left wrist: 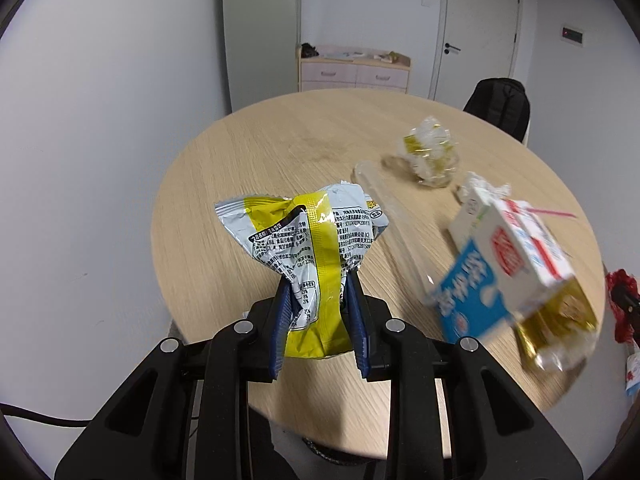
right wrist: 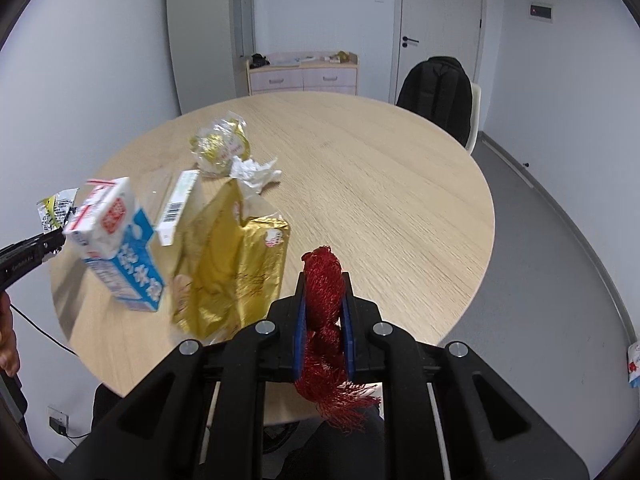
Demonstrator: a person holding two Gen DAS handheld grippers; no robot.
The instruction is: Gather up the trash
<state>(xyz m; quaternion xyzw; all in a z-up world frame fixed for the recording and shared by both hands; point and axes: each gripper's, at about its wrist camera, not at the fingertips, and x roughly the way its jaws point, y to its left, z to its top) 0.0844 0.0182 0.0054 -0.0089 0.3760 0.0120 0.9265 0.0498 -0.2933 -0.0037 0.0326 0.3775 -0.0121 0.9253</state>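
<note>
My left gripper (left wrist: 318, 280) is shut on a crumpled yellow and silver snack wrapper (left wrist: 308, 236), held above the round wooden table (left wrist: 248, 160). My right gripper (right wrist: 323, 280) is shut on a red mesh net (right wrist: 324, 308); it also shows at the right edge of the left wrist view (left wrist: 620, 300). On the table lie a blue and white milk carton (right wrist: 120, 248), a gold foil bag (right wrist: 232, 264), a small white box (right wrist: 178, 208), a crumpled white tissue (right wrist: 256, 172) and a clear and gold wrapper ball (right wrist: 220, 148). The left gripper shows at the left in the right wrist view (right wrist: 52, 236).
A chair with a black backpack (right wrist: 436, 88) stands at the table's far right. A pink drawer cabinet (right wrist: 304, 74) is against the back wall beside a door (right wrist: 440, 24). A clear plastic strip (left wrist: 384, 200) lies on the table. A small packet (right wrist: 632, 364) lies on the grey floor at right.
</note>
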